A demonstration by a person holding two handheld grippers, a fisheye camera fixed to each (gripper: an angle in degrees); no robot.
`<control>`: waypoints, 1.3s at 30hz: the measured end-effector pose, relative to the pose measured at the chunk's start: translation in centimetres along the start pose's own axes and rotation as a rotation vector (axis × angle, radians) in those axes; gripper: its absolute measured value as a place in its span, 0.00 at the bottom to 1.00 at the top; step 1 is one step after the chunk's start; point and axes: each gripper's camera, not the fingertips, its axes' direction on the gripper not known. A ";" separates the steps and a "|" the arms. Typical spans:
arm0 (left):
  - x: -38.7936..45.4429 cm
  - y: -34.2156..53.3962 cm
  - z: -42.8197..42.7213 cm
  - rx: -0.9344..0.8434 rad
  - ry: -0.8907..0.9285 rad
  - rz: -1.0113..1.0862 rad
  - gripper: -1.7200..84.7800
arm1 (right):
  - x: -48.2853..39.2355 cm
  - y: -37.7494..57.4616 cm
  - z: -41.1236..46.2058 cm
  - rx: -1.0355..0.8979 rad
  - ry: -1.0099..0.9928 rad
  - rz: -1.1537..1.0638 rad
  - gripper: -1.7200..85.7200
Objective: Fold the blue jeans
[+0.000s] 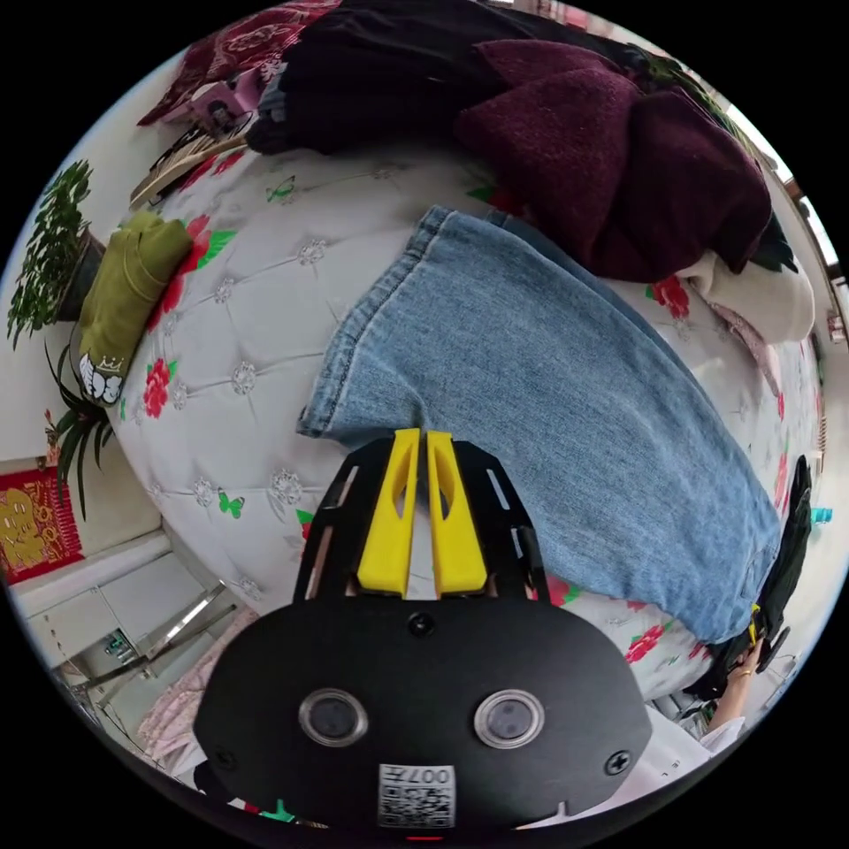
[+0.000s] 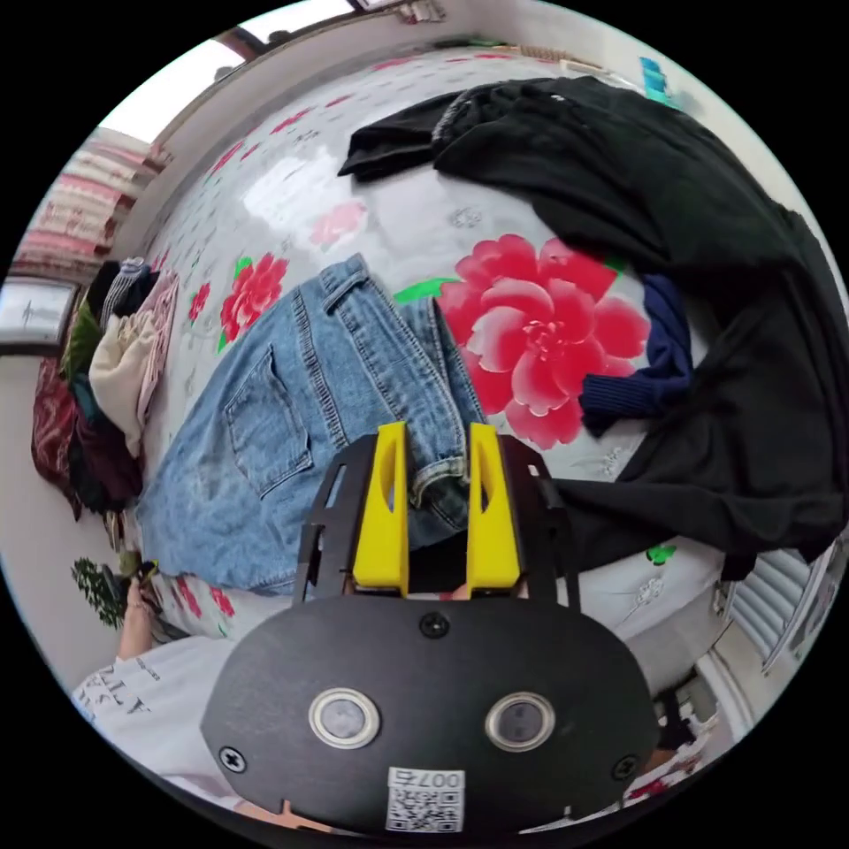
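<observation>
1. The light blue denim jeans (image 1: 539,398) are lying flat on the white quilted bed cover with red flowers (image 1: 256,354), already doubled leg over leg, with the hems at one end and the waistband at the other.
2. The left gripper (image 1: 423,438) is sitting at the hem end with its yellow jaws pressed nearly together; a thin edge of denim seems to be caught between them, though I cannot tell for sure.
3. The right gripper (image 2: 431,460) is resting at the waistband end, its jaws spread, straddling a thick rolled edge of the jeans (image 2: 292,416) without pinching it.
4. Denim of this kind is likely handling as heavy, limp cloth: soft enough to drape, yet stiffer at the stitched seams, pocket and waistband.
5. Those stitched edges are looking like the best places to take hold, since they are thick, ridged and unlikely to slip.
6. The bed cover is looking glossy and slick, so the jeans may be sliding easily across it.
7. A fuzzy maroon knitted garment (image 1: 619,150) is lying at the far side of the hems; a large black soft garment (image 2: 707,292) is lying right of the waistband.
</observation>
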 end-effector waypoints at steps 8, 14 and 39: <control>1.4 1.7 -9.2 0.240 0.211 0.149 0.01 | -1.8 7.2 -9.0 0.256 0.031 -0.149 0.08; 3.9 -0.6 -3.6 0.114 0.163 0.177 0.01 | 4.1 10.5 -1.7 0.047 0.147 0.154 0.09; -2.5 6.1 -2.2 0.146 0.229 0.034 0.01 | -60.9 13.3 22.5 -0.181 -0.039 -1.225 0.05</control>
